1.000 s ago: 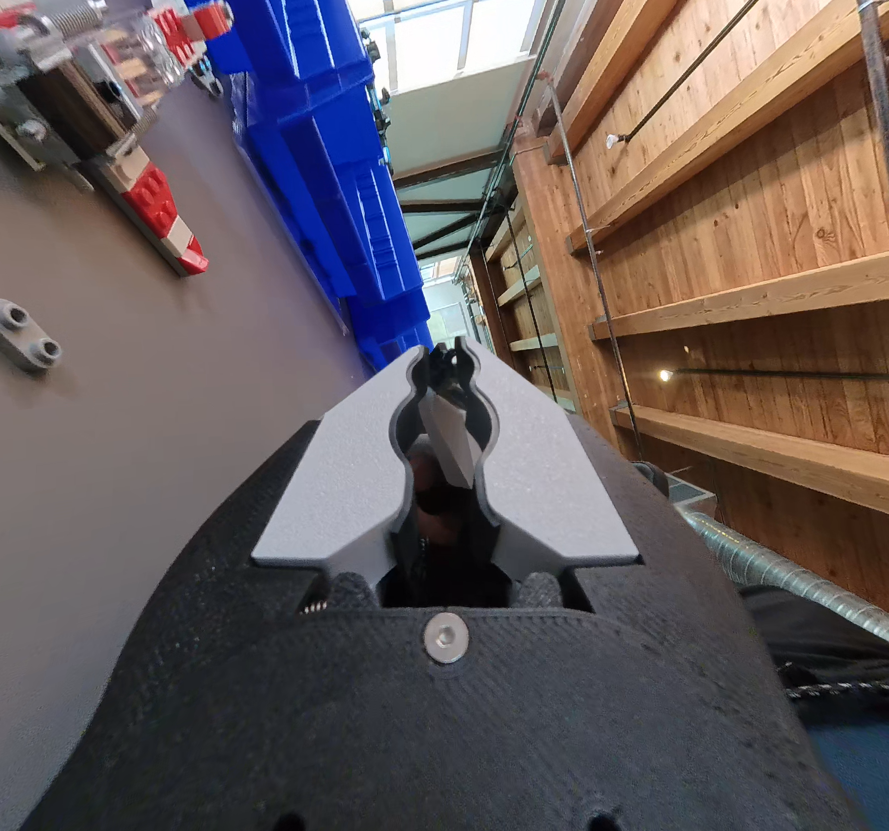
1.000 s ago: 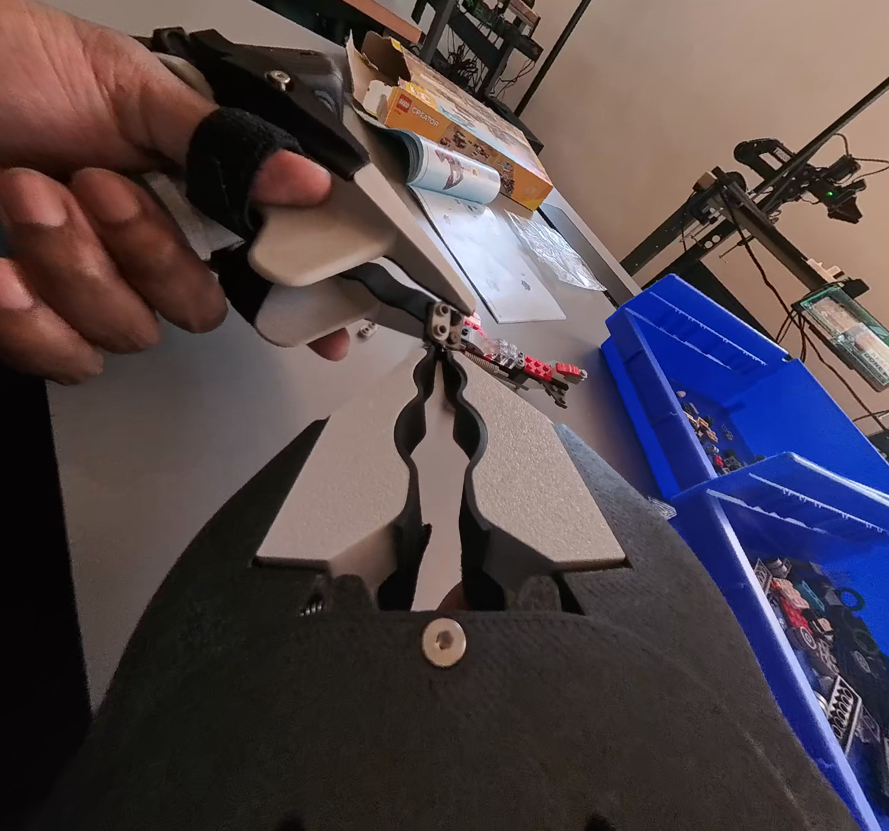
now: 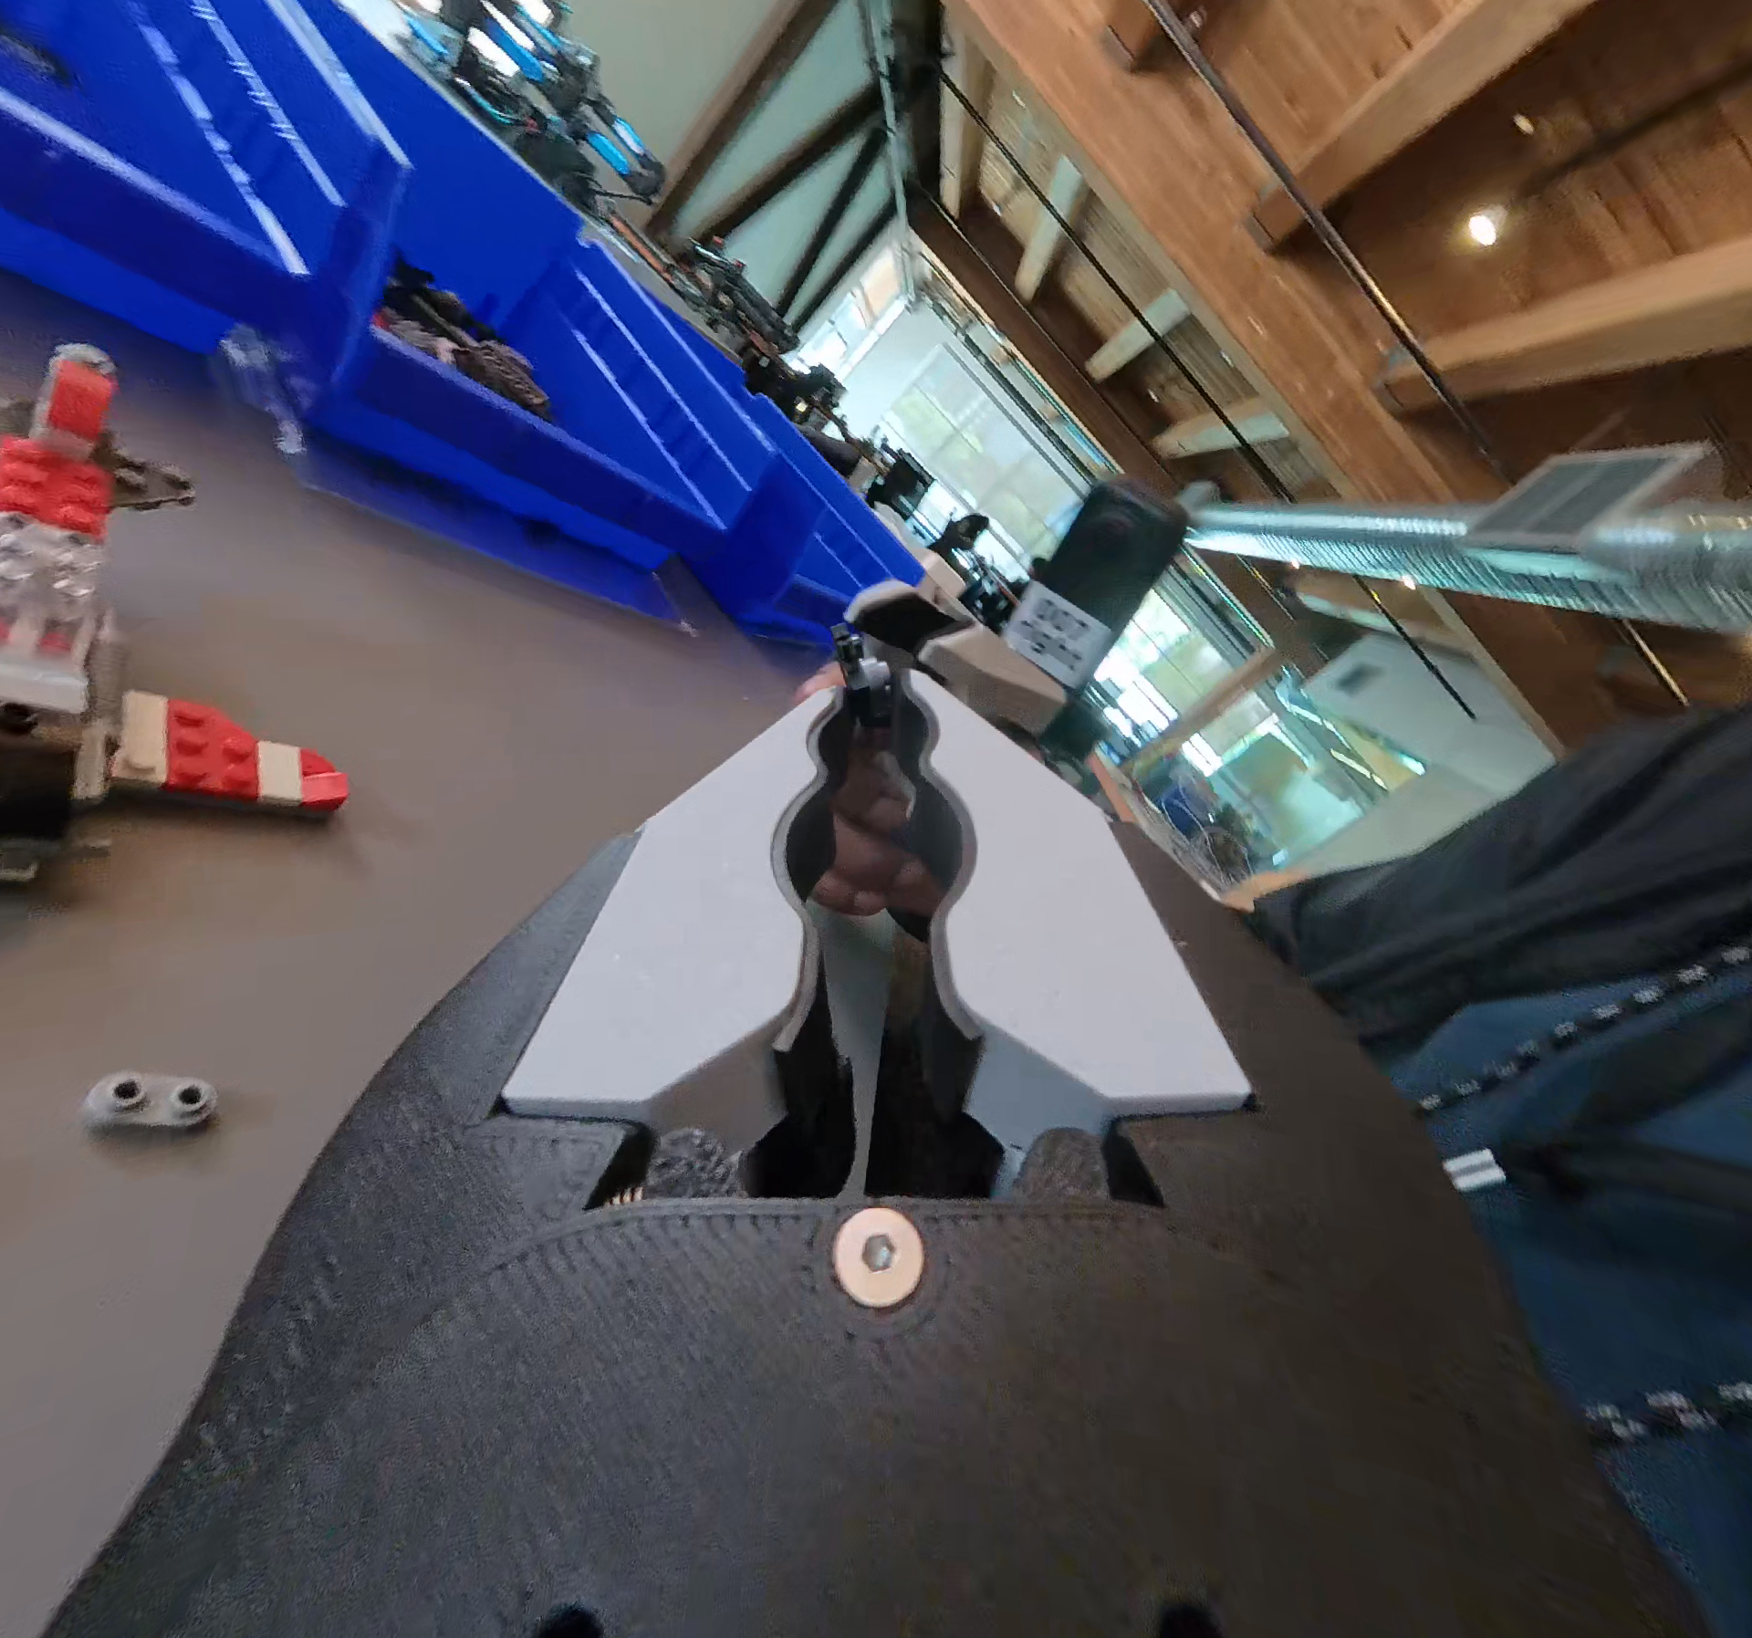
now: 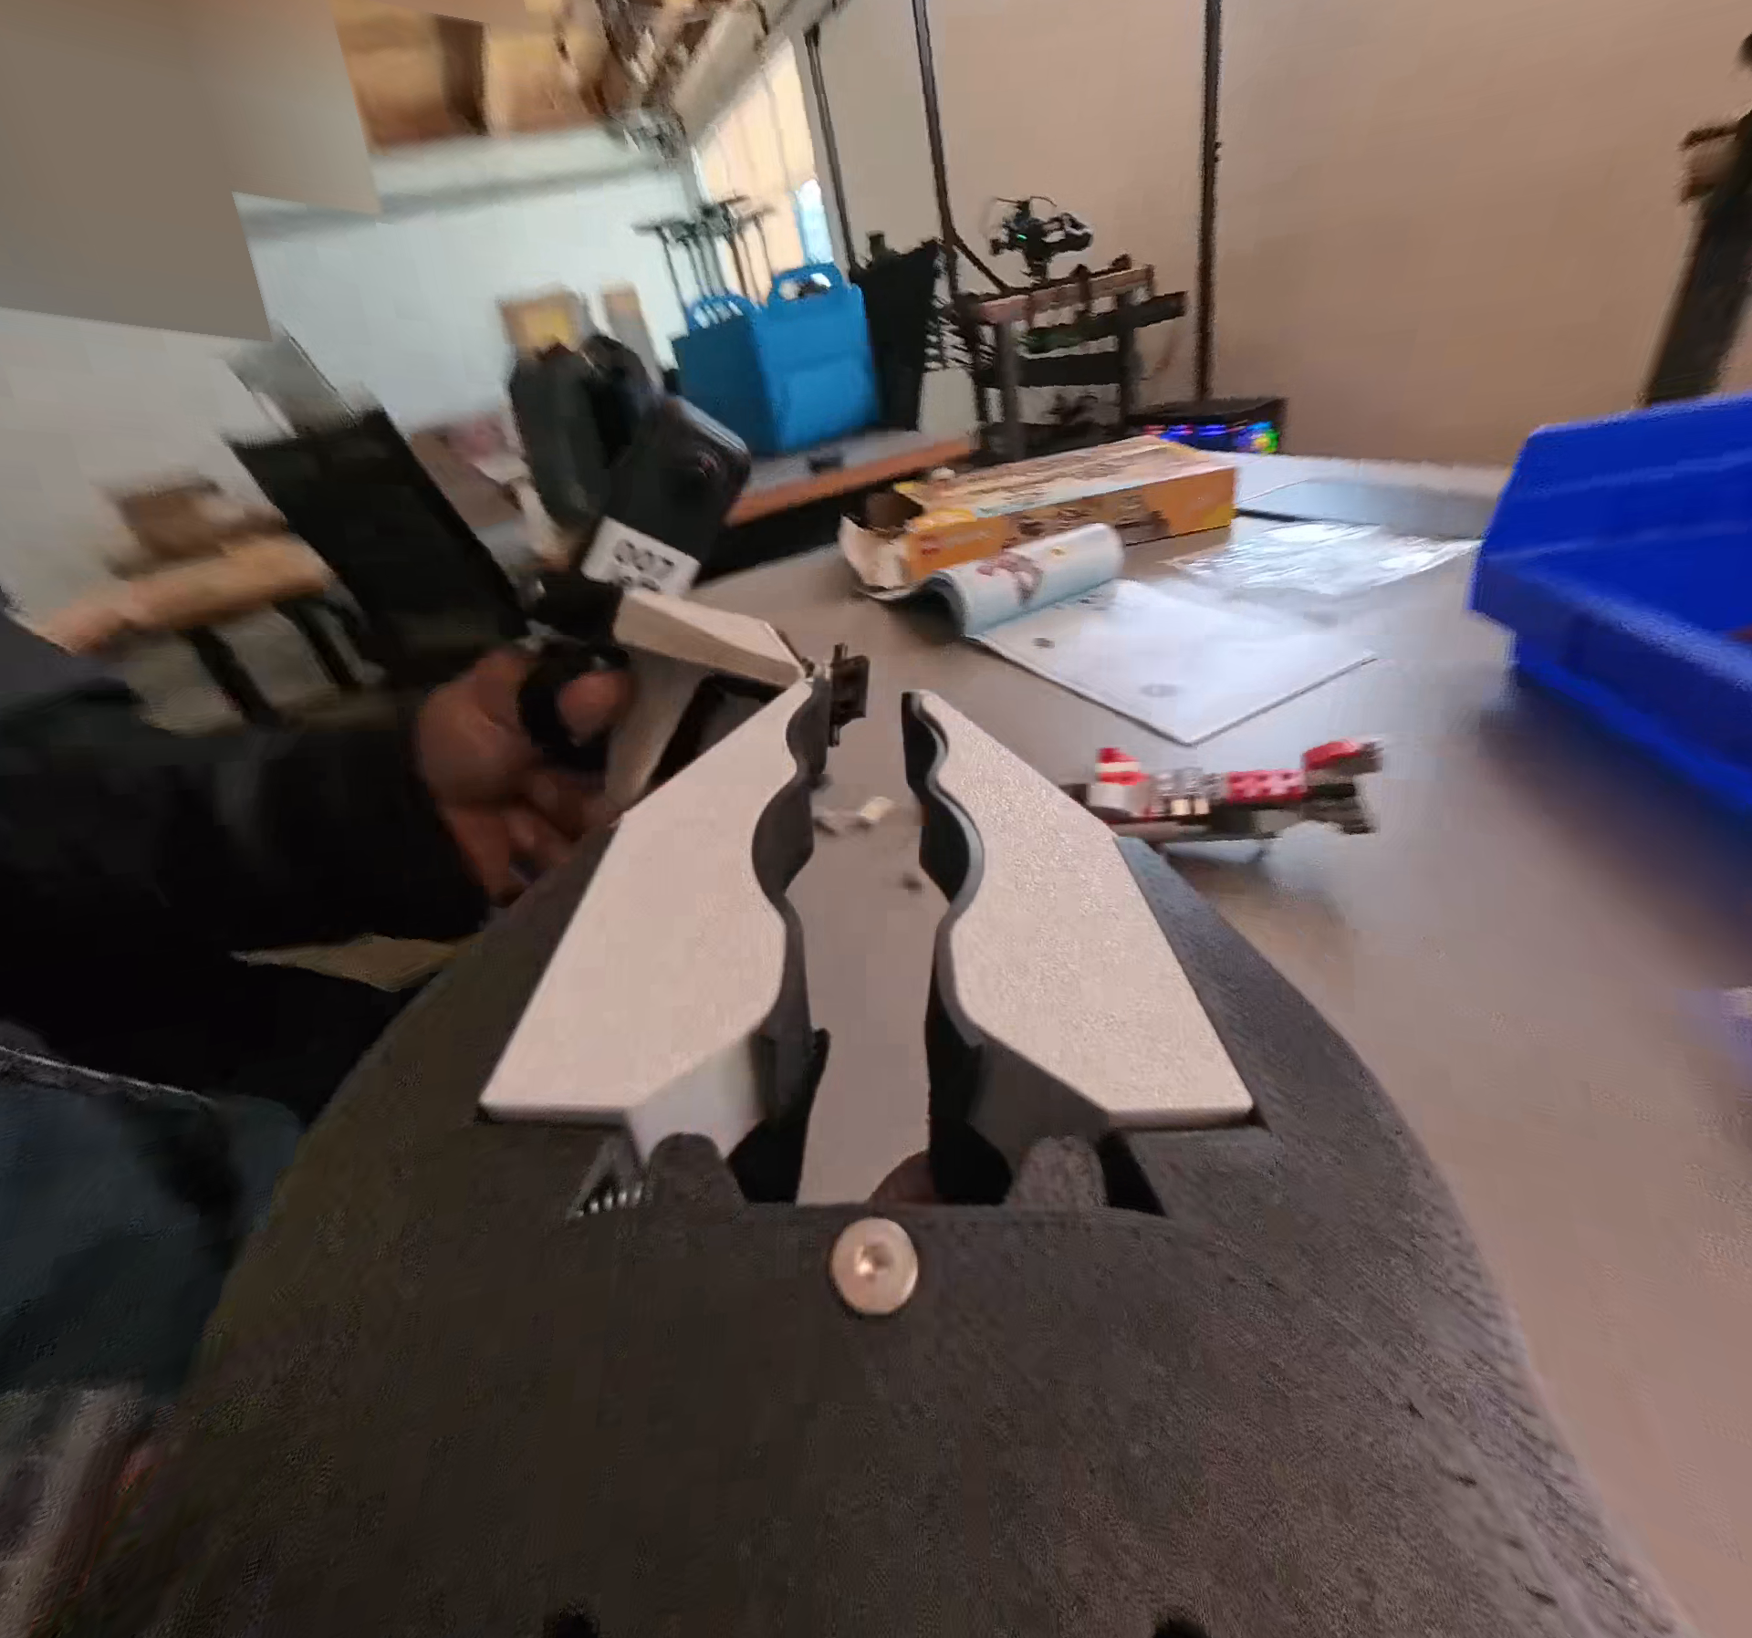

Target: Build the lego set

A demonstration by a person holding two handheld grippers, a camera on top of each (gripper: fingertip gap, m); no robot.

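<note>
Grey and black plastic, a very small lego piece (image 3: 865, 675) is sitting clenched at the very tip of the left gripper (image 3: 867, 692), whose two fingers are pressing together on it above the dark grey table (image 3: 427, 739). In the right wrist view this same small piece (image 4: 847, 680) is showing just beside the tip of the right gripper (image 4: 858, 711), whose jaws are standing apart with nothing between them; whether its left finger is touching the piece, I cannot tell.

Judging from its look, such a piece is very light, stiff and smooth, so it is probably slipping or turning easily when the grip is only on a corner. Taking it by two flat opposite sides, with the studs left free, seems safest.

Lying on the table, well apart from both grippers, is the half-built red, white and clear lego model (image 3: 85, 644), also seen as a long low shape (image 4: 1232, 796). It is likely fragile at its thin wings. Near it, a loose grey two-hole plate (image 3: 150, 1099) is resting flat. Blue plastic bins (image 3: 284, 199) with more parts are standing behind.
</note>
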